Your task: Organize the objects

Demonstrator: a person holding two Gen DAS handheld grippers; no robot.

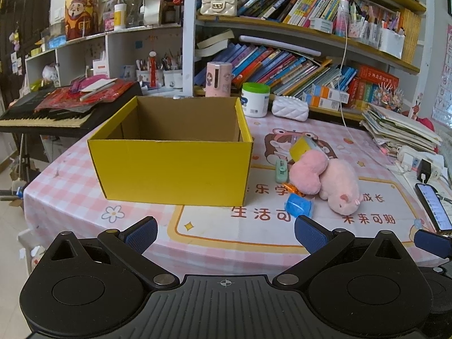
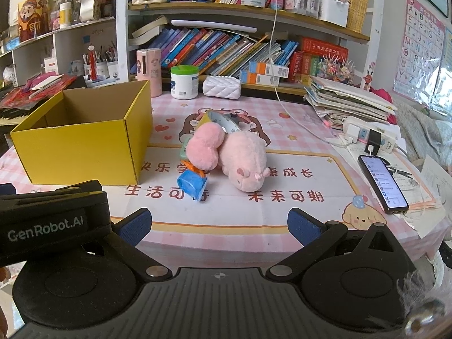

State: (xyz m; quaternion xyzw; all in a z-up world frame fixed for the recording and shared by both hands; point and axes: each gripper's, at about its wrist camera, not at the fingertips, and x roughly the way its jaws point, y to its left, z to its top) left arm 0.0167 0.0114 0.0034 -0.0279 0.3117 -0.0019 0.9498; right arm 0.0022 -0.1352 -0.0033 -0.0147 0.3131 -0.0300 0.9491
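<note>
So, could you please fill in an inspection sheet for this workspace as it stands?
Surface: table with pink checked cloth and cartoon mat.
Job's things: yellow box open, nothing seen inside; pink plush pig, pink plush heart, blue cup tipped, tape roll, green gadget piled beside the box.
Clutter: phone, paper stack, white jar.
Grippers: left gripper and right gripper open, holding nothing.
Cables: white cable hanging to power strip.
Surroundings: bookshelves, keyboard.
</note>
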